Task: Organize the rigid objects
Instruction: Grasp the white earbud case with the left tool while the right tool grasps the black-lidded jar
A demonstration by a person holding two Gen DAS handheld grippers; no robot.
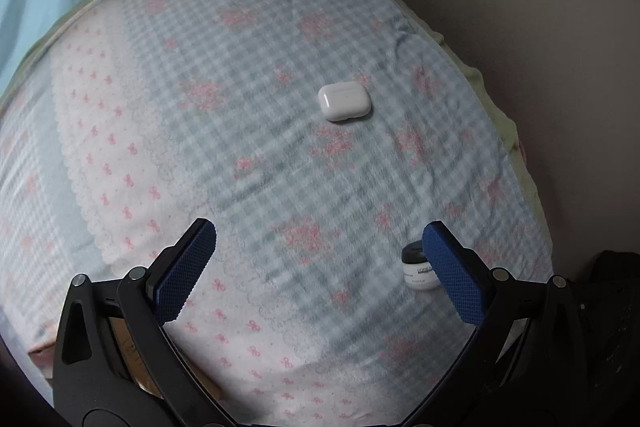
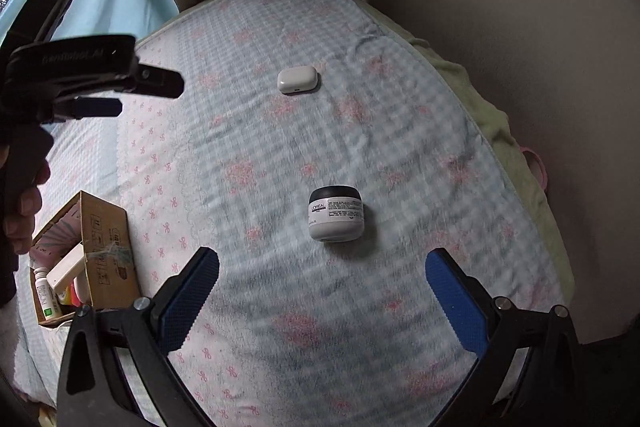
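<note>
The small grey plastic jar with a black lid and a printed label (image 2: 336, 214) stands upright on the bed, on the blue-and-white checked bedspread with pink flowers (image 2: 400, 131). It sits ahead of the right tool (image 2: 322, 297), between the lines of its two blue-padded fingers but not yet between the pads. That tool is released, jaws spread wide and nothing in them. Well beyond the jar lies the white rounded plastic earbud case (image 2: 297, 79), flat on the cloth.

The left tool (image 1: 320, 267) is likewise released and empty; the jar (image 1: 418, 269) shows just beside its right-hand pad, partly hidden by it. In the right wrist view the left tool (image 2: 100, 95) hovers over the bed's left side, above an open brown cardboard box (image 2: 105, 243) that already holds a few bottles and a white item.

The jar looks like the next pick for the right tool, with the box the likely destination. To do it well: centre the jar between the pads, come down so they meet the wall below the lid, and close squarely. The soft bedding may let the jar tip if nudged from one side.
</note>
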